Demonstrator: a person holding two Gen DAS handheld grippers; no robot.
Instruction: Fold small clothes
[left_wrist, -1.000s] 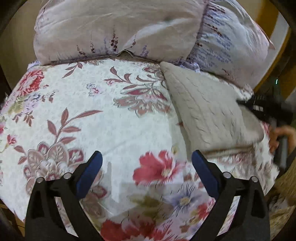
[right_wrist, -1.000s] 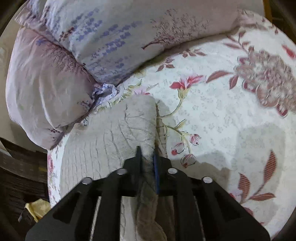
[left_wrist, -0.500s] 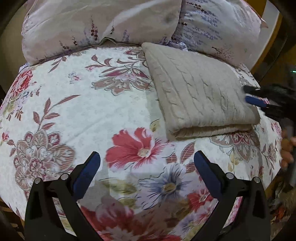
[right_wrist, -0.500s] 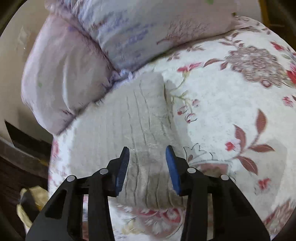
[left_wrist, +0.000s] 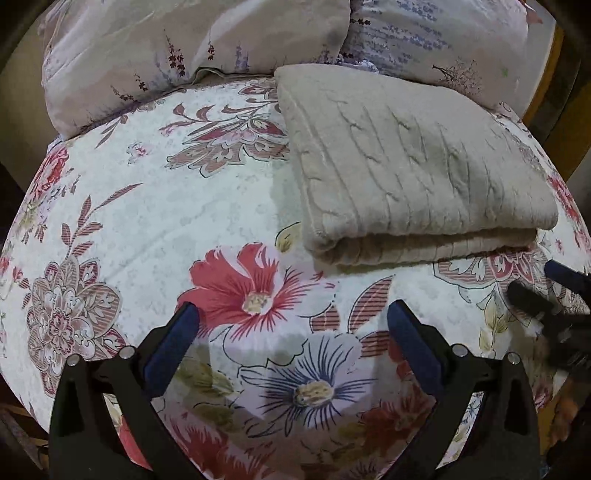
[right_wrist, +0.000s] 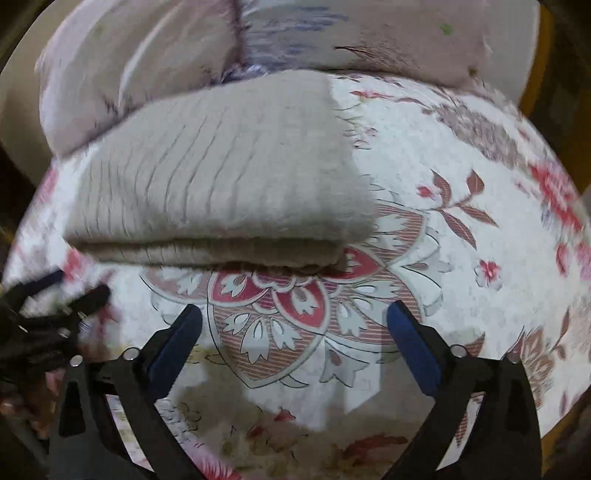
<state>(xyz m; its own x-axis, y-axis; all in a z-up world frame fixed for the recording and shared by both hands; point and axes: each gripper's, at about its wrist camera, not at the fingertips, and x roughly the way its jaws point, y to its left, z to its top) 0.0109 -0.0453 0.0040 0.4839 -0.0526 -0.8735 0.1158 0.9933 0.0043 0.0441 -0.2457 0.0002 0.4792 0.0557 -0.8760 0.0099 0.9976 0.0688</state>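
Note:
A beige cable-knit sweater (left_wrist: 406, 166) lies folded in a flat rectangle on the floral bedspread (left_wrist: 184, 206), near the pillows. It also shows in the right wrist view (right_wrist: 221, 177), with its folded edge facing me. My left gripper (left_wrist: 293, 319) is open and empty, hovering over the bedspread in front of the sweater and to its left. My right gripper (right_wrist: 293, 319) is open and empty, a short way back from the sweater's front edge. Each gripper shows at the edge of the other's view: the right gripper (left_wrist: 535, 291) and the left gripper (right_wrist: 74, 291).
Two pale floral pillows (left_wrist: 192, 48) lean at the head of the bed behind the sweater, also in the right wrist view (right_wrist: 147, 62). A wooden bed frame (left_wrist: 546, 92) shows at the right. The bedspread falls away at the bed's edges.
My right gripper let go of the sweater, opened wide and drew back. My left gripper also backed away, so the whole folded sweater shows.

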